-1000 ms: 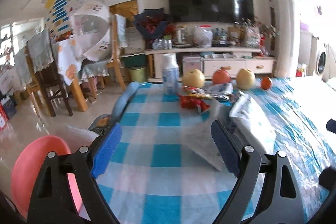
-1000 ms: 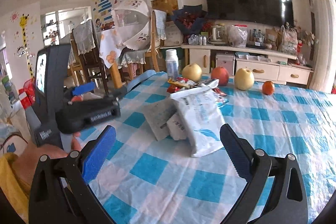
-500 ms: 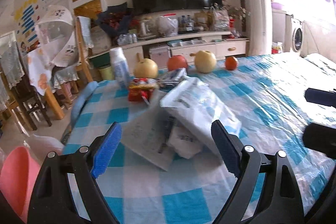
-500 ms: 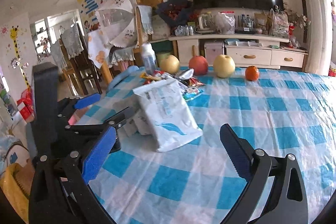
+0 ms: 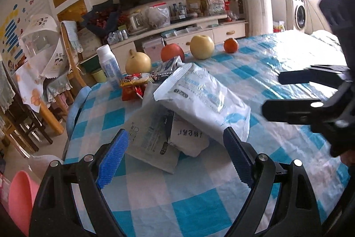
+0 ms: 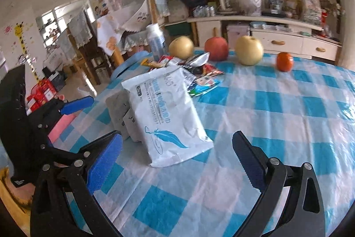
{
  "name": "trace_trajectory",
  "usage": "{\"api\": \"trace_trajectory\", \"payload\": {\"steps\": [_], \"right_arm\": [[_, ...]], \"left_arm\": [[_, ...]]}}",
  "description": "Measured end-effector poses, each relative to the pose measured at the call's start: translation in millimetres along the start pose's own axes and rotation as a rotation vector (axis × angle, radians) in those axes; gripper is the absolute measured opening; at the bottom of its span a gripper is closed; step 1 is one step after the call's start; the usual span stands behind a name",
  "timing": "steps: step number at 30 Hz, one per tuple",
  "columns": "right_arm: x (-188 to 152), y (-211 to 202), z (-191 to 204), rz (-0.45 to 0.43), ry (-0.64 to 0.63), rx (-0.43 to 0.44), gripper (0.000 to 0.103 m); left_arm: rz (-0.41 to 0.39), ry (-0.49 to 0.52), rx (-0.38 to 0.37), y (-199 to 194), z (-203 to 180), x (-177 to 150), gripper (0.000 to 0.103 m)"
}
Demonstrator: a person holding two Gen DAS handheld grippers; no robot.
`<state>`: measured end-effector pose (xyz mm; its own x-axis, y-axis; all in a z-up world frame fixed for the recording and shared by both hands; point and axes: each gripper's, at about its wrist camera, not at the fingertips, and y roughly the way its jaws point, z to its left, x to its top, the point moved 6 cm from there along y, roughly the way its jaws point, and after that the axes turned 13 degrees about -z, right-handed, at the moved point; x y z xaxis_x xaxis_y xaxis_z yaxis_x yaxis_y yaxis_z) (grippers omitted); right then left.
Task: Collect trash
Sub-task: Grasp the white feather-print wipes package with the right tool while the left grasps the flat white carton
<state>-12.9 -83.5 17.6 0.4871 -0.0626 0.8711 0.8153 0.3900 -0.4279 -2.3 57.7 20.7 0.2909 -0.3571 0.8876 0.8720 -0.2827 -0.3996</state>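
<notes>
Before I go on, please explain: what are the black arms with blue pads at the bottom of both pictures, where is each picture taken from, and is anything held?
They are hand-held claws; a person carries one in each hand, each with a camera looking along its fingers. One picture is from the left claw, the other from the right claw. Both stand open and hold nothing. On the blue checked tablecloth lies a large white pouch resting on flatter grey packets. Behind are crumpled snack wrappers, a white bottle, two yellow pears, a red apple and an orange. A pink bin stands beside the table.
</notes>
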Motion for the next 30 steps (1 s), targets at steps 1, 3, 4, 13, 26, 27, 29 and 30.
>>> {"api": "trace_trajectory", "payload": {"steps": [1,3,4,13,26,27,29,30], "right_arm": [[-1.1,6.3,1.0,0.009,-0.007,0.007,0.098],[-2.1,16.8,1.7,0.022,-0.017,0.016,0.098],[-2.7,22.5,1.4,0.029,-0.020,0.020,0.098],[-4.6,55.8,0.5,0.097,-0.060,0.049,0.098],[-11.0,77.9,6.7,0.149,-0.108,0.077,0.098],[-12.8,78.5,7.6,0.152,-0.116,0.071,0.098],[-16.2,80.7,8.1,0.166,-0.129,0.060,0.098],[-16.3,80.4,7.5,0.166,-0.127,0.058,0.095]], "left_arm": [[0.008,0.011,-0.007,0.7,0.5,-1.5,0.088],[0.020,0.029,-0.009,2.7,1.1,-3.8,0.088],[0.026,0.035,-0.011,3.7,1.8,-4.9,0.088],[0.090,0.093,-0.022,16.2,4.9,-17.2,0.088],[0.123,0.118,-0.029,26.5,5.2,-23.2,0.088],[0.123,0.119,-0.028,27.1,5.7,-22.9,0.088],[0.121,0.120,-0.024,27.6,6.3,-22.5,0.088],[0.122,0.118,-0.025,28.1,6.7,-22.4,0.088]]}}
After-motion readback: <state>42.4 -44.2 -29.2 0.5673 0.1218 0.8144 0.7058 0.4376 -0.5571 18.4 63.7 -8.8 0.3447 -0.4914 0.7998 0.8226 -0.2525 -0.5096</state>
